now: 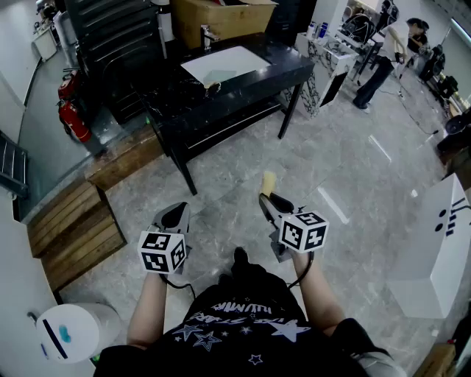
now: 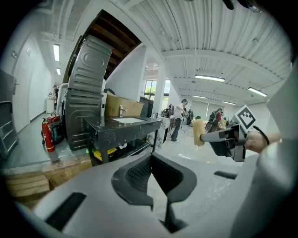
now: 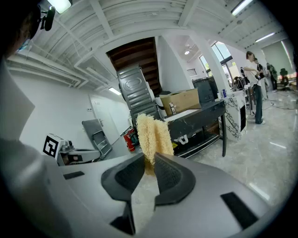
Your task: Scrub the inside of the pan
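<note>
Firmly, right claw [image 3: 150,160] clamped on yellow fibrous scrubber [image 3: 152,132], left claw [image 2: 151,158] closed together, holding nothing.

Well ahead of our fingers [image 1: 175,215] a black table [image 1: 243,88] stands on the grey stone floor [image 1: 353,169]. Its top carries a white sink [image 1: 224,65] with a faucet [image 1: 207,35] and, farther from our fingers, a cardboard box [image 1: 221,18]. Wooden pallets [image 1: 70,228] lie on the floor left of our fingers.

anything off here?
No spill or damage. Odd part: the right gripper is shut on the yellow scrubber over the floor, apart from the black table, with no pan visible. The left gripper is shut, empty.
</note>
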Motion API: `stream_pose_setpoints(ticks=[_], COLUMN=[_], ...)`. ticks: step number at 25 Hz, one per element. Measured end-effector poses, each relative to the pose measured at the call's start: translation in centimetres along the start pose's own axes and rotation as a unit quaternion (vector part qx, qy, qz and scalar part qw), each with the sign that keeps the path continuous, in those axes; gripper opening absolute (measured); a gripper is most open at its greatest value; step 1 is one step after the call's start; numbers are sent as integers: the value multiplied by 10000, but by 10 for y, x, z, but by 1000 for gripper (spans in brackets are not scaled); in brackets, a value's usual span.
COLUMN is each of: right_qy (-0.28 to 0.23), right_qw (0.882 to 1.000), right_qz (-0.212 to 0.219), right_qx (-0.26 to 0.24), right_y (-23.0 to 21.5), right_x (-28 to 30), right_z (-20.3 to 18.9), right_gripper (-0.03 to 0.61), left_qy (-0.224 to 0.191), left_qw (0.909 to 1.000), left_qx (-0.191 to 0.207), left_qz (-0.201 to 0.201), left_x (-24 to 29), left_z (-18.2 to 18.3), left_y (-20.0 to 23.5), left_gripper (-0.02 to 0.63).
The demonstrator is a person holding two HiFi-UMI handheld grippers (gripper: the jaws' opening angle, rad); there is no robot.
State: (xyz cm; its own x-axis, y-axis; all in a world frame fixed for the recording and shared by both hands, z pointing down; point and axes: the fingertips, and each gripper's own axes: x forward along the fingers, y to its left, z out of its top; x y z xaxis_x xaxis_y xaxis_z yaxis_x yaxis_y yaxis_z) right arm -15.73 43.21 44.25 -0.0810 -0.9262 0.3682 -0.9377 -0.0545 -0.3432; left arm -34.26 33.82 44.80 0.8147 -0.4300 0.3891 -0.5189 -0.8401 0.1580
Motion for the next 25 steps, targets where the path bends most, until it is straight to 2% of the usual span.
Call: stream_pose_setpoints(ticks=[5, 13, 19, 25], right_qy=[48, 75, 147, 169], right_qw=[10000, 9999, 9992, 9994], right_qz=[-9, -45, -244, -267], right_qx=[-32, -66, -273, -149], right_y=[7, 14, 12, 10], right_x=[-2, -6, -7, -2], right_z=[-9, -14, -15, -15], right_gripper=[66, 66, 66, 67], left_qy=[-6, 36, -3, -16], left_qw=[9999, 9999, 9999, 9998], left_qx=[105, 9, -33, -101], left_qz=[-82, -114, -166, -186], left_x=[-5, -9, -8, -6], left_z=[-3, -11, -9, -7], left_y=[-4, -2, -4, 2], left_gripper=[8, 8, 9, 8])
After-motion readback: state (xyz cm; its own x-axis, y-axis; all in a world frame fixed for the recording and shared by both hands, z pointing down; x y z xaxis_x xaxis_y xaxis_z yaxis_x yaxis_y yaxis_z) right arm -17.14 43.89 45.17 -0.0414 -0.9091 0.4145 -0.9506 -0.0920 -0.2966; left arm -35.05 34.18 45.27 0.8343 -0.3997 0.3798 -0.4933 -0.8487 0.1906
